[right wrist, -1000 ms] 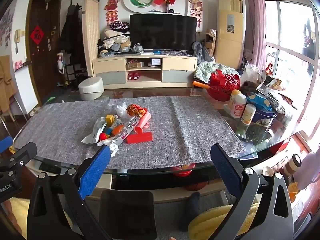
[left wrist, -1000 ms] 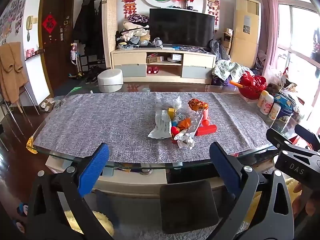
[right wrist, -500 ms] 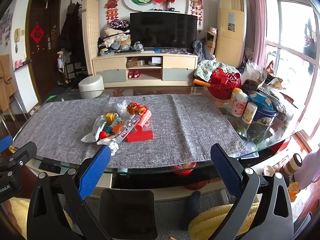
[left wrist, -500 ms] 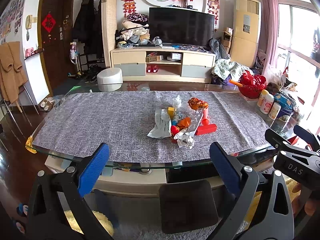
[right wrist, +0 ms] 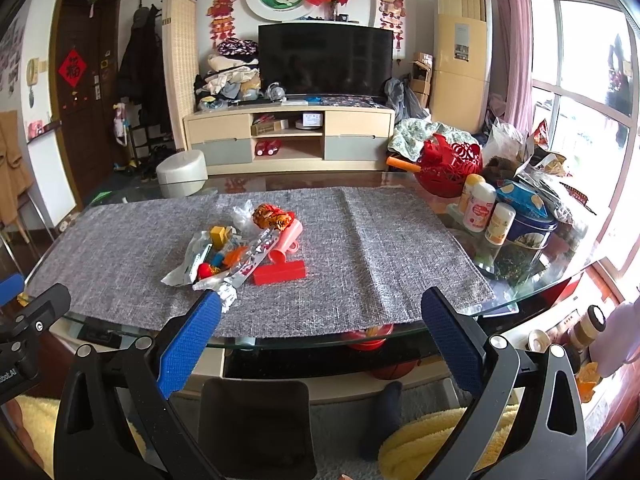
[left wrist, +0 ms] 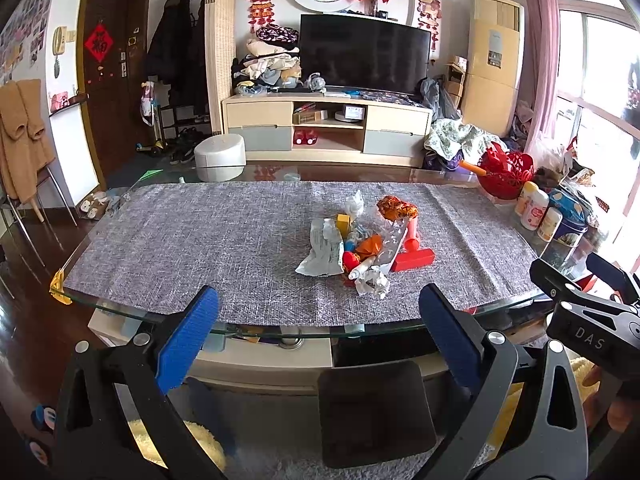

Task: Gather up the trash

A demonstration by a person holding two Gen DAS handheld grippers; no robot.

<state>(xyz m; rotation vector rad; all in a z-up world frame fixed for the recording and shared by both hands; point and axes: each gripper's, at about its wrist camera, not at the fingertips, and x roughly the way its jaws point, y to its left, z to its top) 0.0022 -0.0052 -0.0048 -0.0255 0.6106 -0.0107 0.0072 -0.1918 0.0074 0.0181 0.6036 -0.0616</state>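
A pile of trash (left wrist: 362, 242) (right wrist: 240, 250) lies in the middle of a grey cloth (left wrist: 200, 240) (right wrist: 380, 248) on a glass table: crumpled white paper (left wrist: 373, 282), a white wrapper (left wrist: 322, 252), an orange foil bag (left wrist: 396, 208) (right wrist: 272, 216), a red box (left wrist: 414, 259) (right wrist: 280, 272), a pink cup (right wrist: 286, 242) and small bright bits. My left gripper (left wrist: 318, 310) hangs open in front of the table's near edge, short of the pile. My right gripper (right wrist: 320, 316) is open too, right of the pile, with nothing between its fingers.
Bottles (right wrist: 486, 210), a blue tin (right wrist: 528, 232), a red basket (right wrist: 448, 166) and bags crowd the table's right end. A dark chair back (left wrist: 374, 408) (right wrist: 256, 424) stands below each gripper. A TV cabinet (left wrist: 328, 128) and a white stool (left wrist: 219, 156) stand beyond the table.
Both views have shifted only slightly; the table and pile sit marginally lower and closer. Both grippers stay open and nothing on the cloth has moved.
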